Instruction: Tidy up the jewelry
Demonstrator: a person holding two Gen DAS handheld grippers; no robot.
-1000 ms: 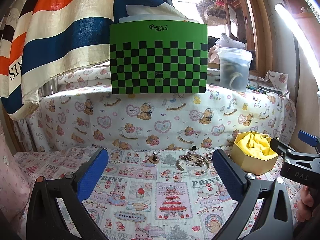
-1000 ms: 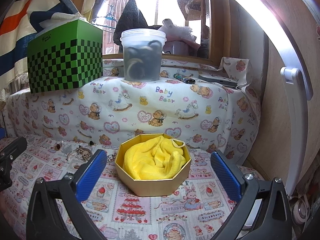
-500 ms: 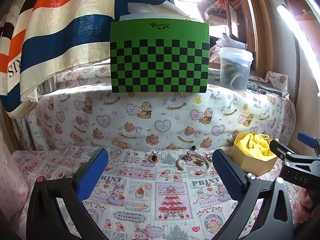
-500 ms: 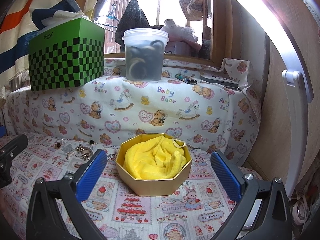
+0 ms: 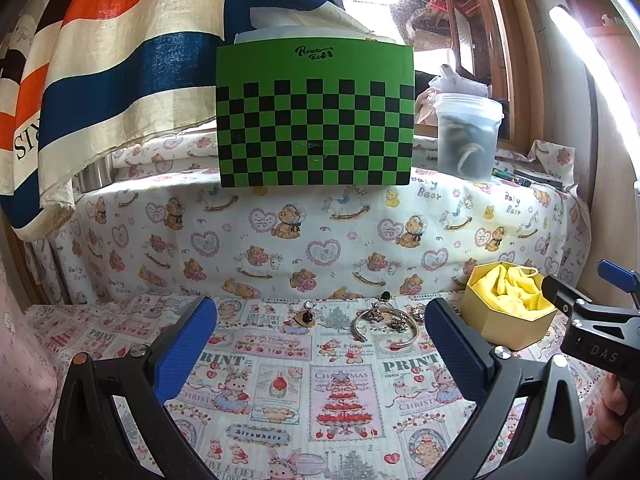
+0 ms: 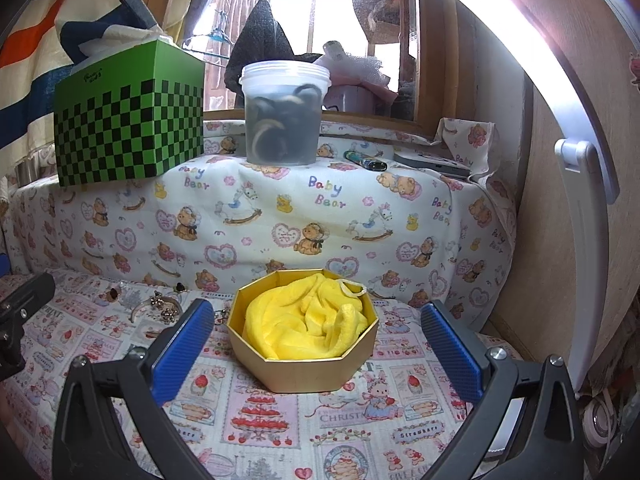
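Several small jewelry pieces lie on the printed cloth: a silver charm bangle (image 5: 385, 325), a dark stud on a tan card (image 5: 305, 317), a ring (image 5: 309, 304) and a small black piece (image 5: 385, 295). To their right stands a gold octagonal box (image 5: 505, 330) lined with yellow cloth (image 6: 308, 322). My left gripper (image 5: 320, 350) is open, hovering short of the jewelry with nothing between its fingers. My right gripper (image 6: 316, 346) is open too, facing the gold box (image 6: 304, 368); the bangle (image 6: 154, 305) lies off to its left.
On a cloth-covered ledge behind stand a green checkered tissue box (image 5: 315, 120) and a lidded plastic tub (image 5: 468, 138), plus a lighter (image 6: 365, 161). A striped cloth (image 5: 100, 60) hangs at left. A wooden wall (image 6: 560, 240) closes the right side.
Both views have shifted only slightly; the right gripper has crept a little toward the gold box. Nothing was taken hold of or let go.
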